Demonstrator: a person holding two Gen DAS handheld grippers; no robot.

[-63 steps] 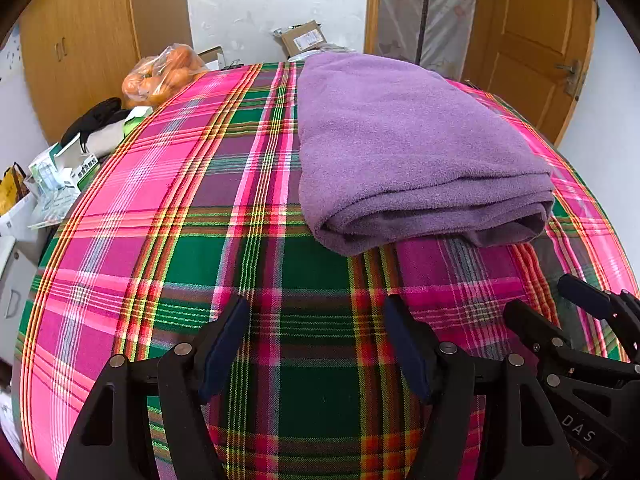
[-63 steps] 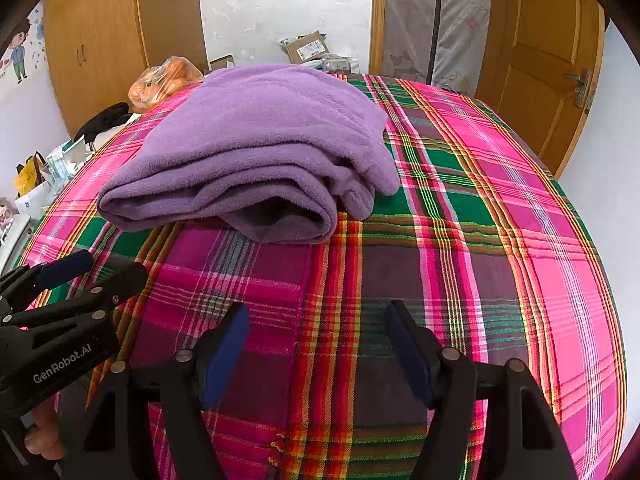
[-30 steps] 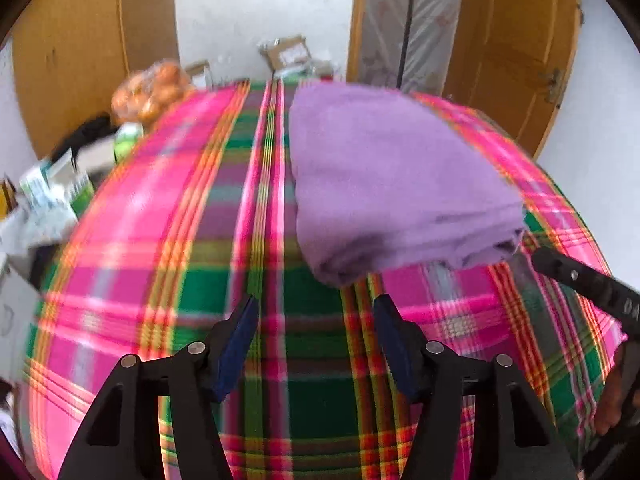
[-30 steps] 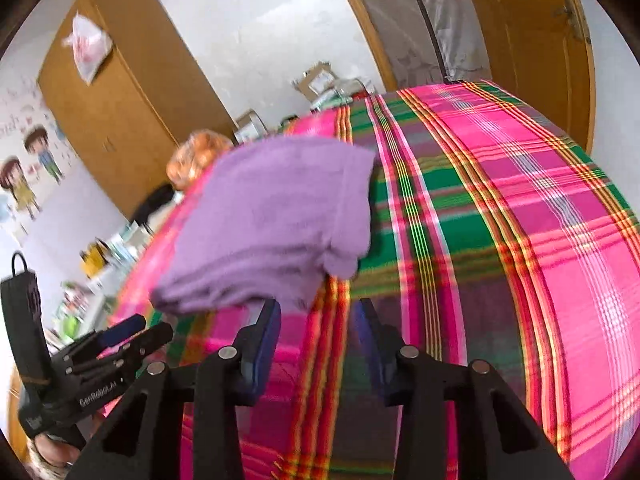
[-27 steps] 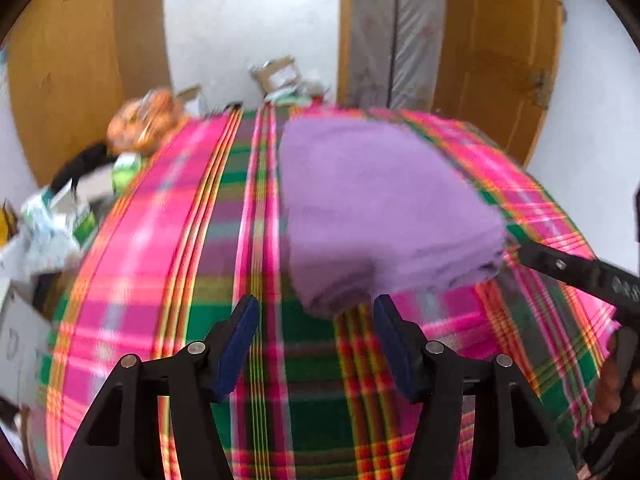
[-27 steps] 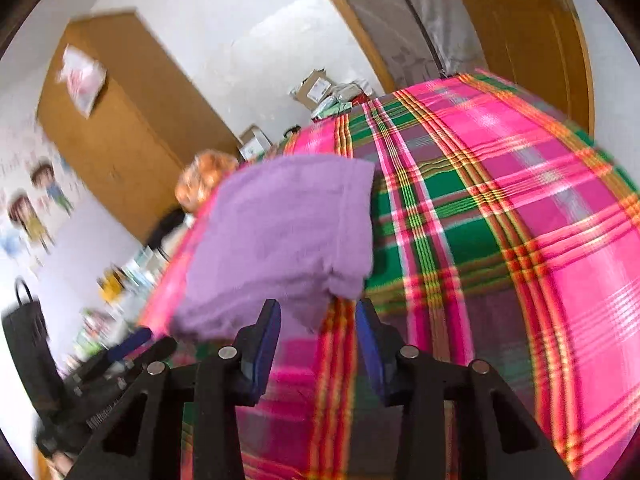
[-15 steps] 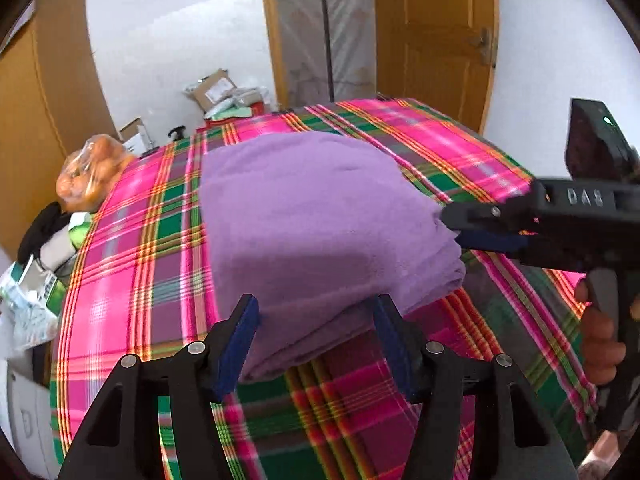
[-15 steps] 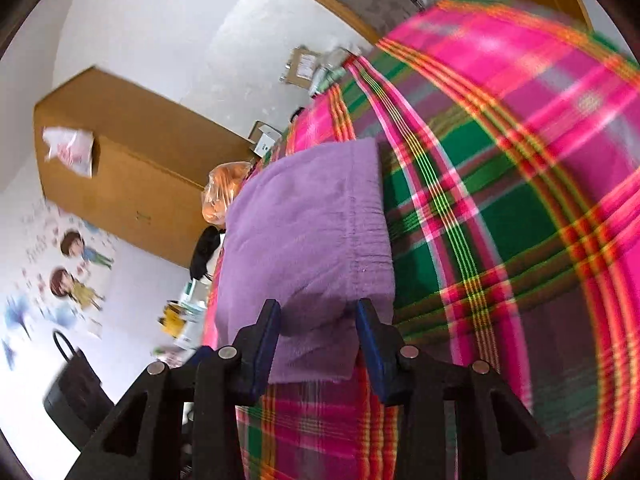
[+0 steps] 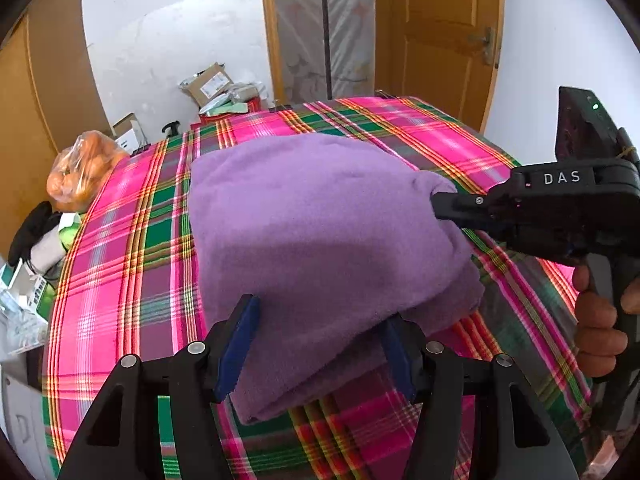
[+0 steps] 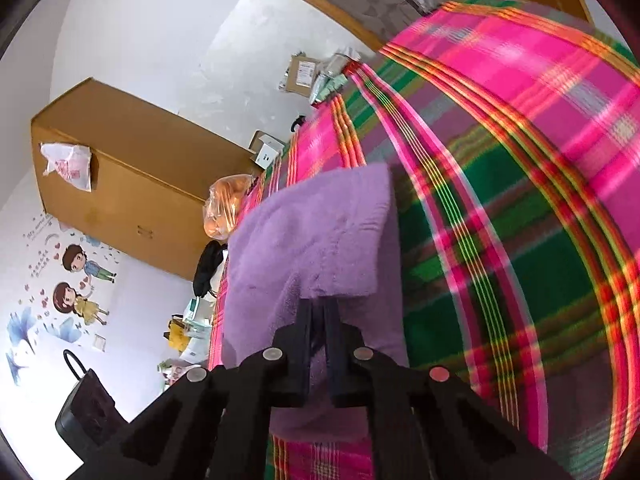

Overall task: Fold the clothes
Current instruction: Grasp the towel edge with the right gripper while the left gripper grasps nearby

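Garment: your folded purple fleece garment [image 9: 320,232] lies on the pink-and-green plaid cloth [image 9: 120,264] that covers the bed, in a thick bundle of several layers with a rounded near edge. In the right wrist view the same garment [image 10: 312,240] shows a stitched band along its far edge.

Left gripper: your left gripper [image 9: 318,340] has its jaws spread wide apart, one blue-padded finger [image 9: 240,340] on each side of the near end of the bundle. The fleece fills the gap between them; the right-hand pad is partly tucked under the fabric. Nothing is pinched.

Right gripper: your right gripper [image 10: 318,320] has its two fingers drawn together with only a thin slit between them, and the tips are buried in a raised fold of the fleece, so it is clamped on the garment. From the left wrist view you see the same tool [image 9: 444,208] coming in from the right, its nose pressed into the right side of the bundle.

Right hand: your hand [image 9: 600,328] wraps the black handle of that tool at the right edge of the left wrist view.

Beyond the bed: a clear bag of orange fruit [image 9: 80,168] sits at the far left corner of the plaid cloth, near a wooden wardrobe [image 10: 128,184]. A wooden door [image 9: 444,36] stands behind the far side, and cardboard boxes [image 9: 208,84] lie against the white wall.
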